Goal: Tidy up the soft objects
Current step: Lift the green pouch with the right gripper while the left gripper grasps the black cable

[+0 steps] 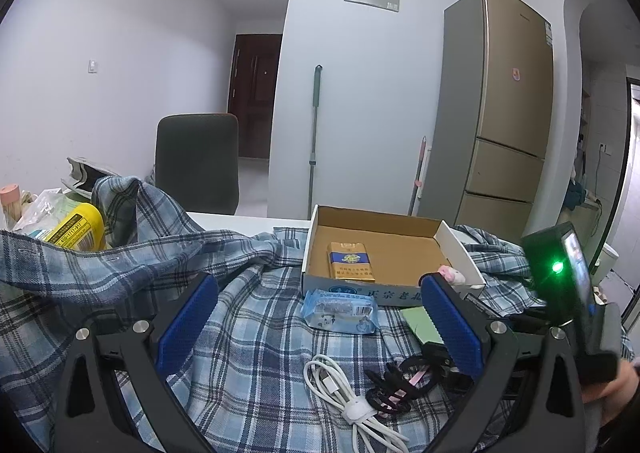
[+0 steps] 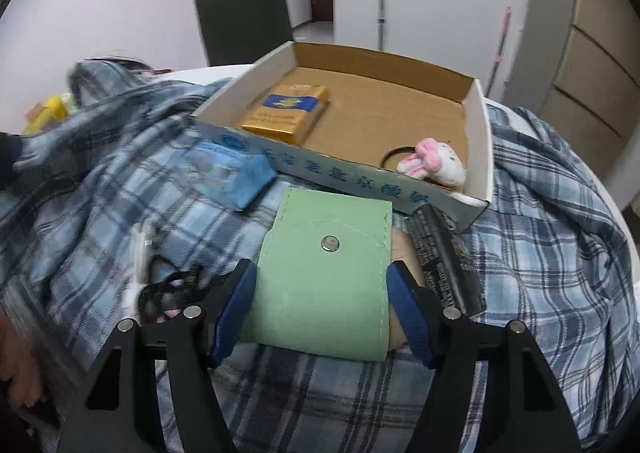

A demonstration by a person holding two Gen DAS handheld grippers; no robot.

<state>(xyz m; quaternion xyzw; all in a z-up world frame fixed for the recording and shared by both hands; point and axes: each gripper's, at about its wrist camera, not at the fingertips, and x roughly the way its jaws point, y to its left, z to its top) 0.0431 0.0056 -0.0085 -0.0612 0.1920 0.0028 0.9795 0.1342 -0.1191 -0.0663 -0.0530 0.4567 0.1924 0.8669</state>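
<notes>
A pale green snap pouch (image 2: 324, 277) lies flat on the blue plaid shirt (image 2: 540, 233), just in front of an open cardboard box (image 2: 480, 141). My right gripper (image 2: 320, 269) points down over it with its blue pads against the pouch's two side edges. The box holds a gold cigarette pack (image 2: 288, 113) and a pink-and-white plush bunny (image 2: 436, 161) with a black ring. My left gripper (image 1: 320, 281) hovers wide open with nothing between its fingers, above the plaid shirt (image 1: 248, 333). The green pouch (image 1: 420, 323) is half hidden behind its right finger.
A blue wipes pack (image 1: 340, 309) lies before the box. A coiled white cable (image 1: 344, 393) and black hair ties (image 1: 400, 385) lie nearer. A black bar-shaped object (image 2: 444, 265) sits right of the pouch. A yellow bottle (image 1: 80, 229) and clutter are at far left, a chair (image 1: 196, 161) behind the table.
</notes>
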